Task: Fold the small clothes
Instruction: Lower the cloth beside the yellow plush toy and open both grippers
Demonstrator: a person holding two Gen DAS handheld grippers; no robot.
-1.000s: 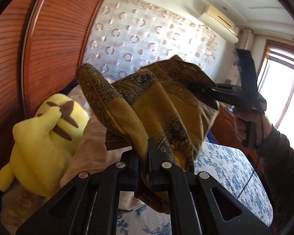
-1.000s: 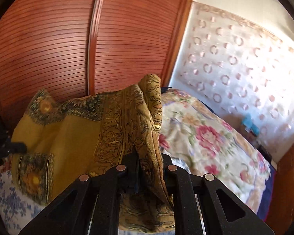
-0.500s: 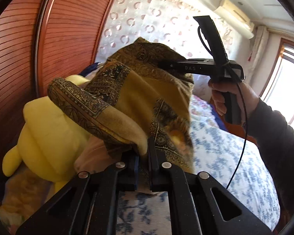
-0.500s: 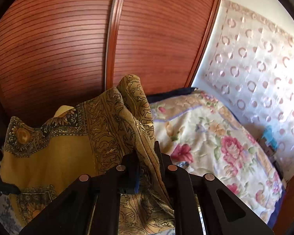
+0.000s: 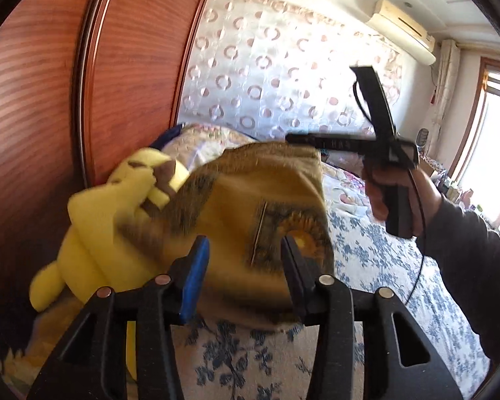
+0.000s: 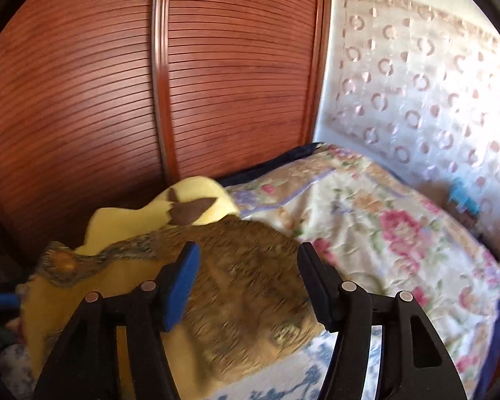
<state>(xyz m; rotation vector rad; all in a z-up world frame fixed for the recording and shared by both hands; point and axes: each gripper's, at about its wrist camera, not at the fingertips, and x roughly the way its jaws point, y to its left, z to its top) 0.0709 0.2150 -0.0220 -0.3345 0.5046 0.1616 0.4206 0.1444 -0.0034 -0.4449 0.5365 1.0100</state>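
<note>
The mustard patterned cloth [image 5: 250, 226] is lying, blurred, in a loose heap on the blue-flowered bedsheet [image 5: 366, 260], its far edge against the yellow plush toy [image 5: 103, 233]. The left gripper [image 5: 243, 260] and right gripper [image 6: 246, 276] are both gaping wide, gripping nothing. Judging from this, spreading it flat before creasing is looking wise.

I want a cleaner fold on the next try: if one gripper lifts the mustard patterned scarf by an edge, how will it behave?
The mustard patterned scarf lies slumped in soft bulges against the yellow plush toy, so it is probably floppy and would drape rather than hold shape. It looks thin, so likely light. Its loose heap on the blue floral sheet suggests that layers may slide apart.
</note>
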